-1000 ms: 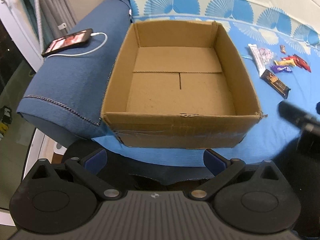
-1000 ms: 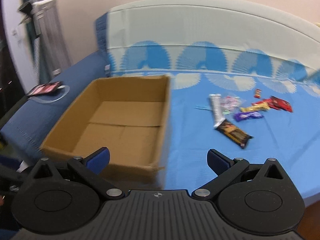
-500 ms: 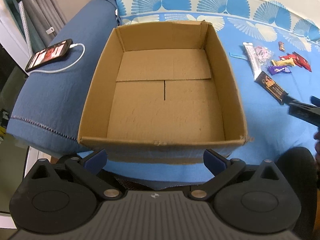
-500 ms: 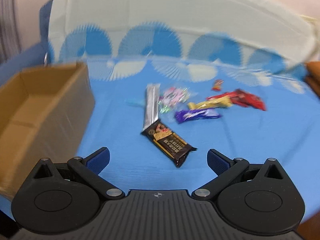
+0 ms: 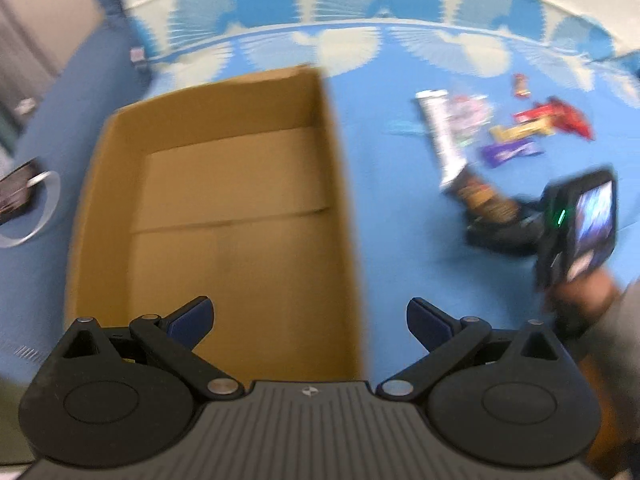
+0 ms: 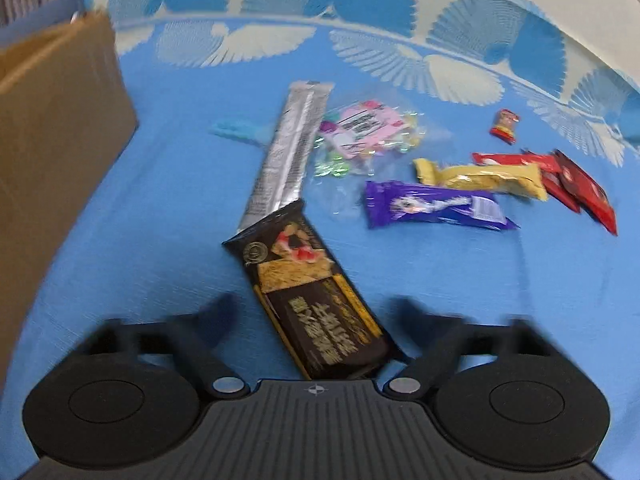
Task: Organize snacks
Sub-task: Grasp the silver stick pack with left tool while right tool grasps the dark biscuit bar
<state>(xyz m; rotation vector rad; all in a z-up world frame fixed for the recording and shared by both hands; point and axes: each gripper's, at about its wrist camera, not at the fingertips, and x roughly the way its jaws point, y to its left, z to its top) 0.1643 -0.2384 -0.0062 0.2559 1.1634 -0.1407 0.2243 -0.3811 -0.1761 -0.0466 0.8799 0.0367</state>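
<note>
Right claw [image 6: 312, 312] down at the blue bed sheet [image 6: 168, 200], jaws closing, each finger blurred, the near end of the dark chocolate bar [image 6: 316, 296] lying between them; pads not yet seen pressing on the wrapper. Bar flat on the sheet, slanted, its far end touching or just over the near end of the long silver packet [image 6: 288, 152]. Beside the silver packet, a clear bag with a pink label [image 6: 364, 132]. Farther right, a purple bar [image 6: 436, 208], a yellow bar [image 6: 484, 176] just behind it, red wrappers [image 6: 572, 180] touching the yellow one, and a small red sweet [image 6: 505, 125] apart at the back. A pale blue strip [image 6: 236, 129] left of the silver packet.

Left claw [image 5: 310, 316] wide, nothing between the blue pads, hanging over the near right part of the cardboard box [image 5: 224, 208]. Box open-topped, bare inside, standing on the sheet to the left of the snacks, well apart from them. In the left view, the right claw's body with a lit screen [image 5: 592, 216], gripped by a hand [image 5: 588, 292] in a grey sleeve. At the far left edge, a phone [image 5: 16, 196] with a white cable on a blue cushion [image 5: 48, 128]; too blurred for more.
</note>
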